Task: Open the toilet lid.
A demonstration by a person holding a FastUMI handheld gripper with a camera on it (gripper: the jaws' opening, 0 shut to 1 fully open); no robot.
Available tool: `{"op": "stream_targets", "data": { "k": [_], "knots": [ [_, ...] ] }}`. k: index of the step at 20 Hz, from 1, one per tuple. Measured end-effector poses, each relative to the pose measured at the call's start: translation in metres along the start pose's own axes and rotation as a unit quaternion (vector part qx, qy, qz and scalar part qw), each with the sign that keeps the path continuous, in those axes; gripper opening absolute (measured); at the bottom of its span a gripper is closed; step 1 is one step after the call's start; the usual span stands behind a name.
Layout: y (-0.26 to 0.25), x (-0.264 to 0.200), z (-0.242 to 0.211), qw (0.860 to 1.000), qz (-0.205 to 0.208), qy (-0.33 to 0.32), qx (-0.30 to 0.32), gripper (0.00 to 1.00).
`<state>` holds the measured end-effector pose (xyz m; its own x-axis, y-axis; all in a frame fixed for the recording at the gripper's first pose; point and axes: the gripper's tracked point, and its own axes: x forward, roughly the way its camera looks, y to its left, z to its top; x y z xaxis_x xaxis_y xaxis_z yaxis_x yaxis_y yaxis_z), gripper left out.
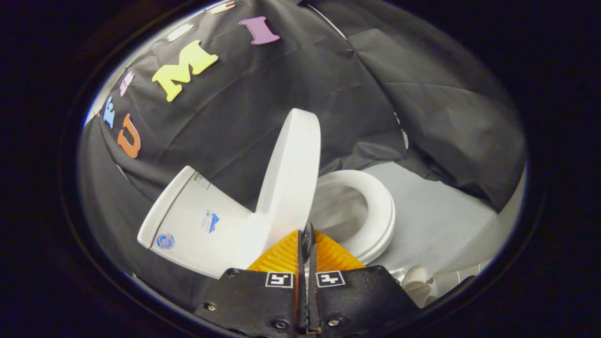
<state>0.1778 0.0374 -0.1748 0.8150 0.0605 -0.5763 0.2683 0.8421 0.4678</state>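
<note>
A white toilet stands ahead of me. Its lid [293,173] is raised, standing up steeply between the tank [195,220] and the seat [375,211]. The seat ring lies down around the open bowl [340,206]. My gripper [306,234] is shut, its two orange fingers [281,256] pressed flat together with nothing between them. The fingertips sit just below the lid's lower edge, near the hinge; I cannot tell whether they touch it.
Black cloth forms the booth wall behind and around the toilet. A pale grey floor [436,211] spreads beyond the seat. A white-gloved hand [415,281] shows low beside the gripper body.
</note>
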Motion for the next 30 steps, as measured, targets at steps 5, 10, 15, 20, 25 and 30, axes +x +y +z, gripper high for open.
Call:
{"op": "stream_targets", "data": {
  "k": [5,10,15,20,25,30],
  "knots": [
    [0.015,-0.01,0.005,1.0,-0.001,-0.011,-0.023,0.05],
    [0.045,-0.015,0.005,0.998,-0.008,-0.027,-0.054,0.05],
    [0.069,-0.022,0.006,0.997,-0.002,-0.034,-0.074,0.05],
    [0.094,-0.026,0.004,0.994,0.002,-0.04,-0.098,0.05],
    [0.119,-0.03,0.002,0.992,0.015,-0.046,-0.117,0.07],
    [0.139,-0.033,-0.001,0.99,0.022,-0.047,-0.132,0.08]
  ]
}}
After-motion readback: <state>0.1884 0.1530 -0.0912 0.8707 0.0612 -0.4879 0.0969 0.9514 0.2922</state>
